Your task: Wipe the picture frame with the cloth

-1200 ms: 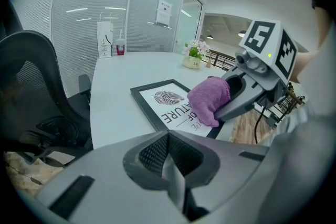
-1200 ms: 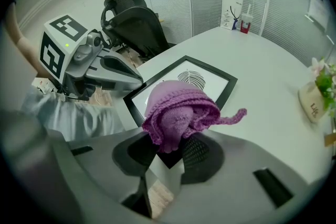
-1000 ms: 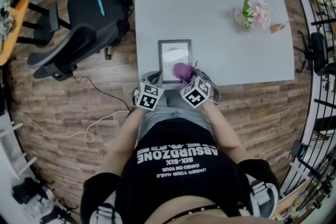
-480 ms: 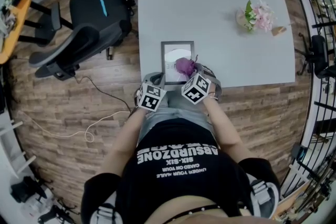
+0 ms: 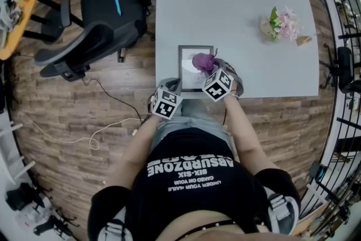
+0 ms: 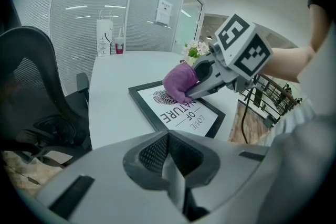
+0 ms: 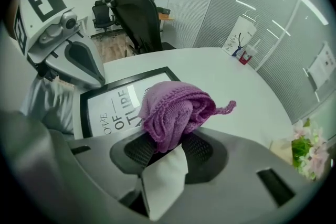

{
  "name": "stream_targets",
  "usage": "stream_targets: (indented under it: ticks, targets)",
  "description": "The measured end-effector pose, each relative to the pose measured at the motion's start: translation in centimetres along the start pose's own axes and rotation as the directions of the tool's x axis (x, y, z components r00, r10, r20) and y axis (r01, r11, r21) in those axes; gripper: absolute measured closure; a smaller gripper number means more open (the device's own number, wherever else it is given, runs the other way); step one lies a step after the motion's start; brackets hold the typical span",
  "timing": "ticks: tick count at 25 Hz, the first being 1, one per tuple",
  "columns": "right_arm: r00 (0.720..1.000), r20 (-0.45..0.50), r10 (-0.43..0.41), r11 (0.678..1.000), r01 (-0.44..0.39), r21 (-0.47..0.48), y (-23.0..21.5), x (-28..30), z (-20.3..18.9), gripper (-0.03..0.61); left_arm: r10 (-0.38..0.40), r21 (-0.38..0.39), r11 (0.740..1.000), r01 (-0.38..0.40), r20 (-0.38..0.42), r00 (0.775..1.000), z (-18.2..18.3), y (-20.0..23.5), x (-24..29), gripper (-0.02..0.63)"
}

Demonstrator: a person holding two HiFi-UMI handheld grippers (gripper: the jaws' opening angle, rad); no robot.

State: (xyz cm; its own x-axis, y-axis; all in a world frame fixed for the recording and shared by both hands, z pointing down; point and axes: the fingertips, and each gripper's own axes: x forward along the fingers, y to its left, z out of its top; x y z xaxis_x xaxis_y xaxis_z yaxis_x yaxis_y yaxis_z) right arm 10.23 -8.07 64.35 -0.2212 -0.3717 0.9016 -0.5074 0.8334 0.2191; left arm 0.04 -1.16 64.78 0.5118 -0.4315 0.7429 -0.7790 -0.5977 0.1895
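Overhead, a pale grey tabletop (image 5: 237,8) is seen with a black office chair (image 5: 96,25) standing at its left side on a wooden floor (image 5: 73,115), across which a thin cable (image 5: 107,121) is trailed. A small bunch of pink flowers (image 5: 282,22) is set towards the right of the tabletop, well apart from the work. A white paper bag (image 6: 104,36) and a red cup (image 6: 119,47) are placed side by side at the far end. Nothing is interposed between the tools and the picture frame (image 6: 142,99), which is laid flat near the tabletop's near edge, directly in front of the person.

The print inside the black frame is marked with a fingerprint-like pattern above the words "LOVE OF NATURE". "ABSURDZONE" is printed in white across the person's black shirt (image 5: 189,178).

The right tool (image 7: 163,165) is clamped on a bunched purple knitted cloth (image 7: 176,107), a loose strand of which is left hanging to one side. The cloth is pressed against the upper part of the print, over the fingerprint pattern. The left tool (image 6: 169,157) is held with its jaws brought together and nothing between them. It is positioned at the near left corner of the frame; contact with the frame cannot be determined.
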Motion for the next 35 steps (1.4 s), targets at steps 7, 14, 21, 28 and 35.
stream_targets:
  ticks: [7,14,21,28,35]
  targets:
    - [0.998,0.033,-0.058,0.998,0.057,0.003,-3.3,1.3,1.5,0.423,-0.004,-0.011,1.0,0.004,-0.006,1.0,0.0,-0.1,0.0,0.598]
    - [0.979,0.185,-0.08,0.97,0.033,0.242,-4.0,1.5,1.8,0.451,-0.011,-0.056,0.998,0.01,-0.007,1.0,-0.1,0.3,-0.2,0.597]
    - [0.972,0.215,-0.092,0.961,0.029,0.277,-4.1,1.4,1.9,0.451,-0.031,-0.089,0.996,0.03,-0.009,0.999,-0.1,0.4,-0.3,0.598]
    - [0.972,0.214,-0.1,0.962,0.039,0.271,-4.0,1.4,1.8,0.454,-0.041,-0.092,0.995,0.04,-0.011,0.999,0.0,0.4,-0.2,0.597]
    - [0.974,0.192,-0.122,0.956,0.062,0.288,-4.1,1.4,1.9,0.456,-0.063,-0.081,0.995,0.063,-0.004,0.998,0.0,0.4,-0.2,0.597]
